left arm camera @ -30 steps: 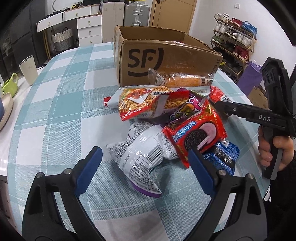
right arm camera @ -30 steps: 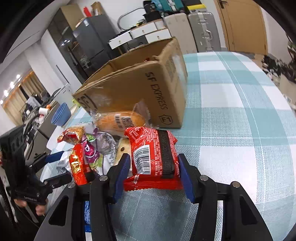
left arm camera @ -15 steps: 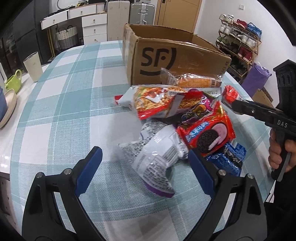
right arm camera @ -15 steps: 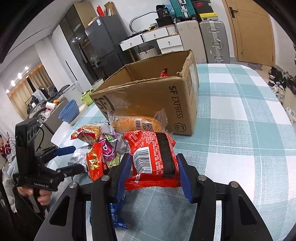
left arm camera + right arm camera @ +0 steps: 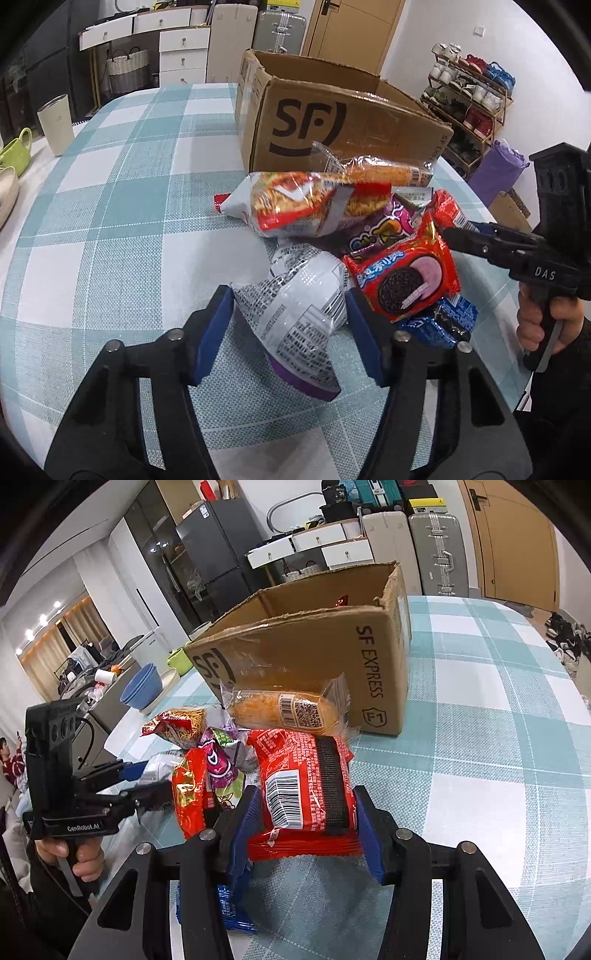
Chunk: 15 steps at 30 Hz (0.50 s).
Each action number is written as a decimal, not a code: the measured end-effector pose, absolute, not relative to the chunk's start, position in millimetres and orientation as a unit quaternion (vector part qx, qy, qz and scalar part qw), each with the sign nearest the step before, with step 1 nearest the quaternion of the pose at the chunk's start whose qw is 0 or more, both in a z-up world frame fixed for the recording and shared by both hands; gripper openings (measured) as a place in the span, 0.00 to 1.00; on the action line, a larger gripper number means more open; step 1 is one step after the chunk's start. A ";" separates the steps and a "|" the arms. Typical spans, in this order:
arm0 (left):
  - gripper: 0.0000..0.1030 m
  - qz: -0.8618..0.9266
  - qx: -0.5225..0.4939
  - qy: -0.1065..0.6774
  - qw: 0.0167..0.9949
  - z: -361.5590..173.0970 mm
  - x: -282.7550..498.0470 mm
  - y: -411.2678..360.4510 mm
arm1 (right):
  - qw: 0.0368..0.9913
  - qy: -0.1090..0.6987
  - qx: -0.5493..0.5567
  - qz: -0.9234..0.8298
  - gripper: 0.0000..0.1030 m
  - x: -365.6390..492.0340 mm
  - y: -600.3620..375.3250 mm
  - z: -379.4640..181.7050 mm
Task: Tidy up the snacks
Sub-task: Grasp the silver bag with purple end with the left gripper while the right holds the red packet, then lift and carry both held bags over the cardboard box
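Observation:
A pile of snack packets lies on the checked table [image 5: 110, 221] in front of an open cardboard box [image 5: 351, 122]. My left gripper [image 5: 288, 295] is closing on a silver printed bag [image 5: 299, 332] at the pile's near edge, and both blue pads touch its sides. A red cookie pack [image 5: 402, 280] and a blue pack [image 5: 439, 321] lie just to its right. In the right wrist view my right gripper [image 5: 304, 797] is shut on a red packet [image 5: 299, 775] with a barcode. The box [image 5: 314, 657] stands behind it, with something red inside.
An orange snack in clear wrap [image 5: 280, 712] leans against the box. A noodle snack bag [image 5: 295, 206] and a purple bag [image 5: 373, 229] fill the pile's middle. A cup [image 5: 55, 122] and green mug [image 5: 16, 155] stand at the table's left edge, near blue bowls [image 5: 142, 686].
My left gripper's jaws have come in from wide open onto the silver bag. The right gripper has kept its hold on the red packet.

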<state>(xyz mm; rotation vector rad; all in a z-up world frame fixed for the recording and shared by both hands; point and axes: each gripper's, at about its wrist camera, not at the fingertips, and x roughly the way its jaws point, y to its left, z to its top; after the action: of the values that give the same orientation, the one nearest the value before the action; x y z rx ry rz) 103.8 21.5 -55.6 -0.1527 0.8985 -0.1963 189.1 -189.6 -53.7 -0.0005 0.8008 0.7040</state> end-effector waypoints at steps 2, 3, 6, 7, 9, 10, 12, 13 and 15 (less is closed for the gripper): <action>0.51 -0.094 -0.072 0.427 0.896 -53.3 102.5 22.4 | 0.860 0.384 0.002 0.337 0.49 189.5 -188.2 -55.6; 0.50 -0.095 -0.072 0.425 0.897 -51.8 102.3 22.9 | 0.859 0.383 0.008 0.339 0.49 189.6 -188.1 -56.0; 0.47 -0.093 -0.069 0.418 0.901 -47.6 99.5 24.7 | 0.861 0.375 0.005 0.343 0.48 186.3 -186.7 -54.1; 0.47 -0.093 -0.072 0.417 0.901 -46.7 98.0 25.7 | 0.862 0.373 0.003 0.342 0.47 185.2 -186.3 -53.2; 0.46 -0.093 -0.075 0.414 0.903 -44.8 94.9 27.6 | 0.866 0.364 0.000 0.344 0.46 181.2 -186.6 -50.1; 0.46 -0.091 -0.075 0.411 0.904 -44.3 91.9 28.4 | 0.866 0.362 -0.001 0.345 0.45 179.6 -187.0 -48.9; 0.45 -0.090 -0.075 0.405 0.907 -43.6 85.5 30.1 | 0.868 0.359 0.004 0.344 0.44 179.4 -190.1 -46.3; 0.45 -0.088 -0.078 0.403 0.908 -43.3 81.9 31.2 | 0.869 0.355 0.010 0.345 0.44 178.9 -192.2 -44.4; 0.44 -0.088 -0.088 0.398 0.909 -42.2 75.4 34.9 | 0.871 0.346 0.016 0.348 0.44 175.1 -195.5 -39.8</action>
<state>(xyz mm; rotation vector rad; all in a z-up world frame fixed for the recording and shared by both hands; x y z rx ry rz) 75.4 34.9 -42.2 -0.1807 0.8218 -0.1818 175.1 -195.5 -39.8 0.0327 0.7230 0.7266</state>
